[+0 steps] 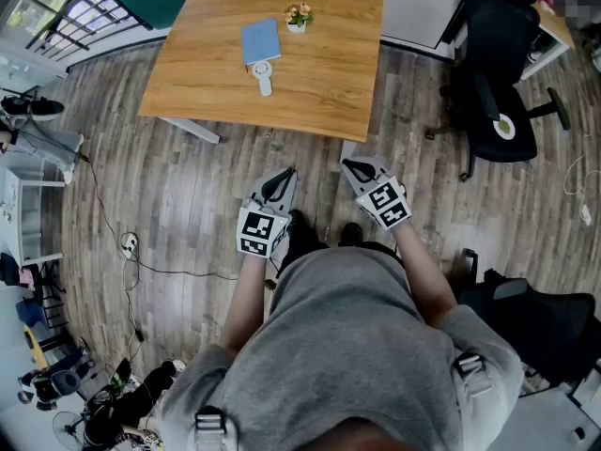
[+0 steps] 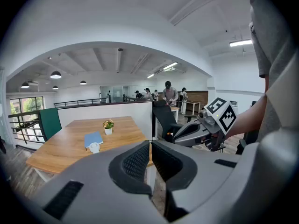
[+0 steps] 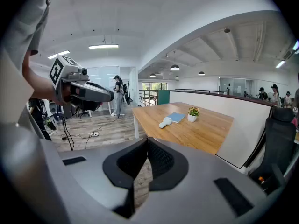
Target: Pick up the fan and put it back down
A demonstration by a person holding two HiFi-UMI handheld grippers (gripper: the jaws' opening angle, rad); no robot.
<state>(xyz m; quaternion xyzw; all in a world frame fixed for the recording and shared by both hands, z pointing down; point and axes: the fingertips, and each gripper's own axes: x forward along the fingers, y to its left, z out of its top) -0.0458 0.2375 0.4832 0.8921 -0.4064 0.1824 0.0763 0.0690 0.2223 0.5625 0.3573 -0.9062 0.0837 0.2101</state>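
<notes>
On table [image 1: 329, 73] — fan [image 1: 264, 75] by notebook [image 1: 260, 39], flowerpot [image 1: 298, 17] near (left gripper [image 1: 281, 176], right gripper [image 1: 353, 165] — jaws closed, empty).

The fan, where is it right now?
Head view: the fan lies on the wooden table, at the near edge of the blue notebook, left of the potted plant.

Grey T-shirt [image 1: 357, 346]; grey, marker-cubed left gripper [image 1: 285, 173] and right gripper [image 1: 348, 164].
</notes>
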